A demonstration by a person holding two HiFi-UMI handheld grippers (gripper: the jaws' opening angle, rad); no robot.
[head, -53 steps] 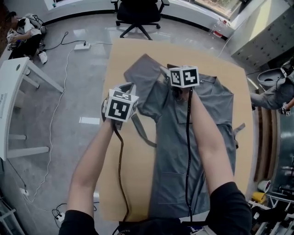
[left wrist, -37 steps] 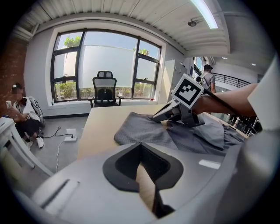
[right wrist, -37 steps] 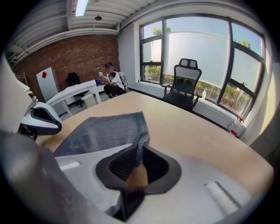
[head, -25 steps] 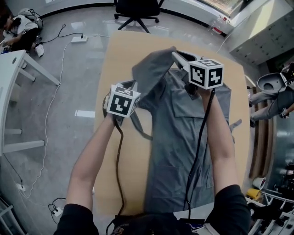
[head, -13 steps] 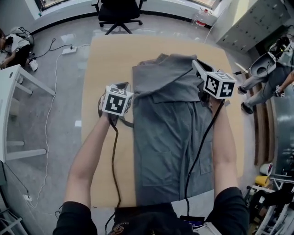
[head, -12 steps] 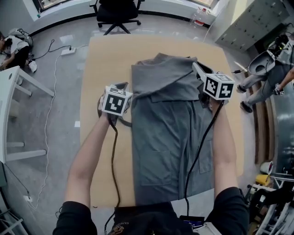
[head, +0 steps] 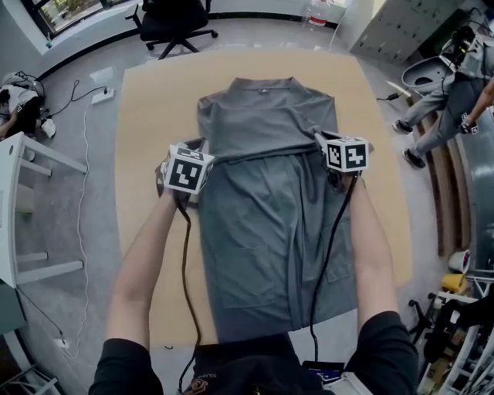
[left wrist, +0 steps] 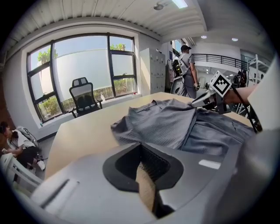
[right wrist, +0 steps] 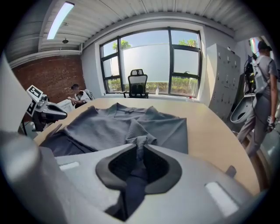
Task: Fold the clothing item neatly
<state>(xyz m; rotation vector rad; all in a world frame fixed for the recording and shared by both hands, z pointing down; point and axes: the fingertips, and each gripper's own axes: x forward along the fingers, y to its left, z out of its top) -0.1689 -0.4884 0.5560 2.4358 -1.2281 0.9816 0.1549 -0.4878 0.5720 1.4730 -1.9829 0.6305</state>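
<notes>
the grey shirt (head: pixel 262 231) is lying flat on the tan counter (head: pixel 150 100), running from the near edge up into the far half. its far portion is lying doubled over the body, with the collar at the far end. the edge of that doubled layer is crossing the garment from left to right between the two claws.

the left claw (head: pixel 194 146) is sitting at the shirt's left edge, at the left end of that line. in the left gripper view its jaws are standing fully closed, with only a tan strip showing between them, and the cloth is lying just beyond the tips. whether it is pinching any cloth cannot be told.

the right claw (head: pixel 320 139) is sitting at the right end of the same line. in the right gripper view its jaws are clamping a bunched ridge of the grey fabric, and the cloth is keeping them narrowly parted.

the left forearm is reaching over bare counter beside the shirt, the right forearm over the shirt's right side. a black office chair (head: pixel 166 19) is standing beyond the counter's far edge.
</notes>
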